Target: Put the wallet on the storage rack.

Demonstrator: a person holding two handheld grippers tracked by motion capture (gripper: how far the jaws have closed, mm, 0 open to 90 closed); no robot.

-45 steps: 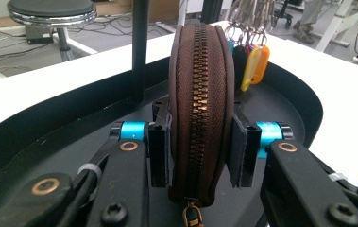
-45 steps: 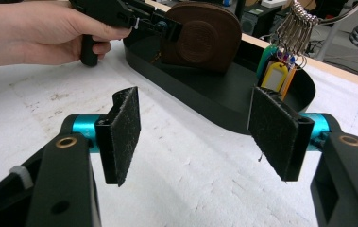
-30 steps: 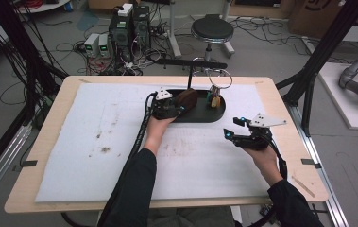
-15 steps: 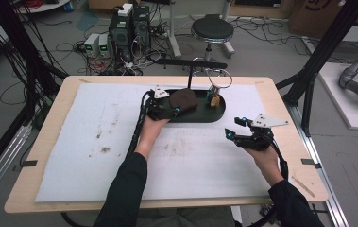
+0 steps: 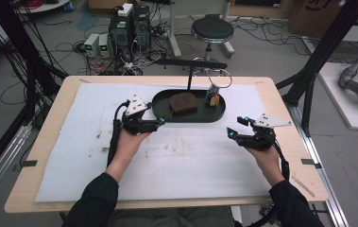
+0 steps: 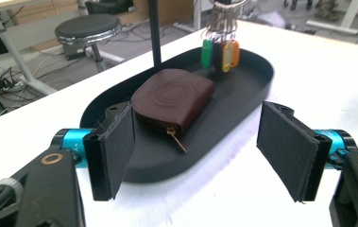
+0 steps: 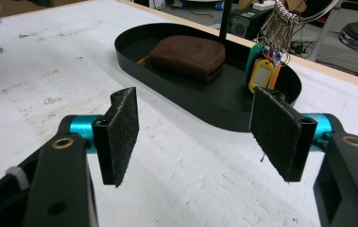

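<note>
A brown zipped pouch (image 5: 183,103) (image 6: 174,97) (image 7: 188,54) lies in the black oval tray (image 5: 160,109) (image 6: 257,80) (image 7: 224,113). At the tray's right end hangs a bunch of keys with coloured tags (image 5: 213,99) (image 6: 219,49) (image 7: 261,71). My left gripper (image 5: 160,122) (image 6: 195,142) sits just outside the tray's left front rim; its jaws have just been opening and stand open with nothing between them. My right gripper (image 5: 235,126) (image 7: 195,127) rests on the white mat (image 5: 176,156) right of the tray, open and empty, its jaws a touch wider than before.
A black post with a crossbar (image 5: 189,78) rises from the tray's back and carries the key ring. Dark stains (image 5: 103,142) mark the mat's left part. Behind the table stand a stool (image 5: 212,29) and computer cases (image 5: 129,23).
My left gripper let go of the brown pouch and drew back out of the tray toward the left front. The pouch stays in the tray. The right hand has kept still.
</note>
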